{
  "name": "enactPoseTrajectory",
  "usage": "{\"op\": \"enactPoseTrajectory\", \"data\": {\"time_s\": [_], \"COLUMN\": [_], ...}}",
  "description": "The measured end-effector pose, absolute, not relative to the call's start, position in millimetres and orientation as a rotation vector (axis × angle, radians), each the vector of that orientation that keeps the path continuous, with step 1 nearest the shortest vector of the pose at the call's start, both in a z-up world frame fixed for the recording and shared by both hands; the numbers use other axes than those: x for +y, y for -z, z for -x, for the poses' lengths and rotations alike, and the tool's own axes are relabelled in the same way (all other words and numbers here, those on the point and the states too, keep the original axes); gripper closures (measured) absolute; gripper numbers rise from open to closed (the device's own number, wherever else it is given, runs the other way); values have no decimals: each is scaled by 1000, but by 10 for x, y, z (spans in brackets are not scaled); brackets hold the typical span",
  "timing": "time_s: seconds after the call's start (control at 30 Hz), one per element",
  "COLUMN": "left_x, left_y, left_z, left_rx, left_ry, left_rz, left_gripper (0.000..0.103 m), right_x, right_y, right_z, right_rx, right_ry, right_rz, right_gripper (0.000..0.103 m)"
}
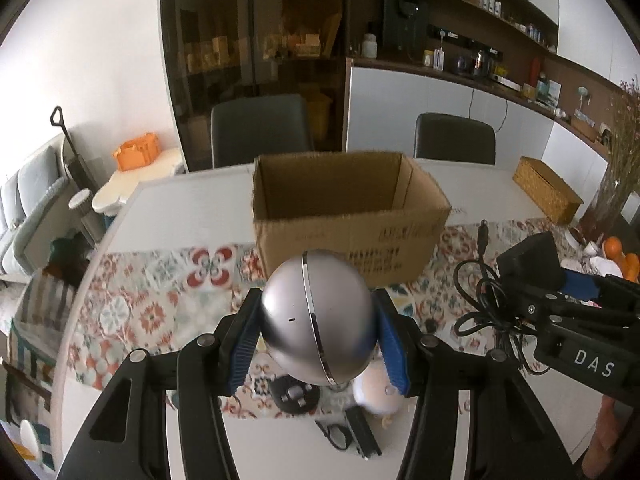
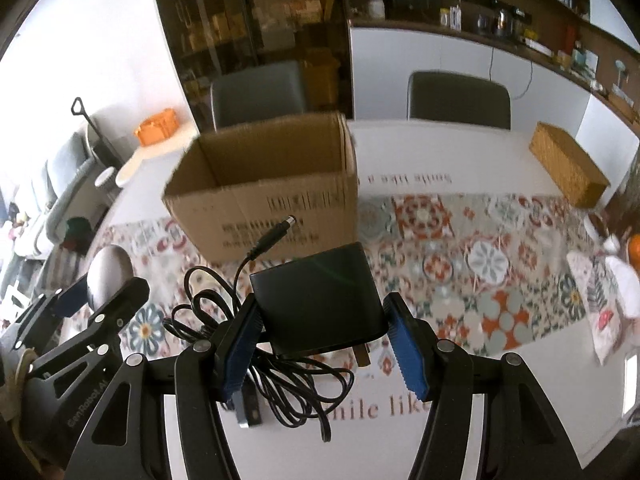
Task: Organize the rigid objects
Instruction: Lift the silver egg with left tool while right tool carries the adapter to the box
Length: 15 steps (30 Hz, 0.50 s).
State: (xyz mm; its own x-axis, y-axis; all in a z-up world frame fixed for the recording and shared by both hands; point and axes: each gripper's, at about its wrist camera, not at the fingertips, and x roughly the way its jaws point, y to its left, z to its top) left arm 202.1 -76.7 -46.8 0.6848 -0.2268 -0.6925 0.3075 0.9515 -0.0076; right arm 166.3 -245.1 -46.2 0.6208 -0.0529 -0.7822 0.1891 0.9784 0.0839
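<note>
1. Left gripper [image 1: 318, 334] pinches a silver sphere [image 1: 318, 320] between its blue pads, held above the patterned table runner [image 1: 160, 300]
2. Right gripper [image 2: 324, 338] clamps a black power adapter [image 2: 320, 300]; its tangled cable [image 2: 296, 376] hangs off the left side, barrel plug [image 2: 286, 224] pointing toward the far side
3. Open cardboard box [image 1: 352, 216] stands on the table [image 1: 192, 208] just beyond both grippers
4. Wicker box [image 2: 568, 164] sits far right; small dark items lie on the table below the sphere
</note>
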Motion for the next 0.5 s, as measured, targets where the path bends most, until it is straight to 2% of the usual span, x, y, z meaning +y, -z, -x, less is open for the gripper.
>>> {"op": "enactPoseTrajectory", "data": {"time_s": [0.5], "left_x": [-907], "left_y": [59], "left_z": [-2701], "left_rx": [744], "left_ry": [293], "left_rz": [-88], "left_gripper": [49], "right_x": [-2549], "right_y": [78], "right_z": [-2293], "right_rx": [827], "right_ry": [113], "right_rz": [-171], "right_gripper": [42]}}
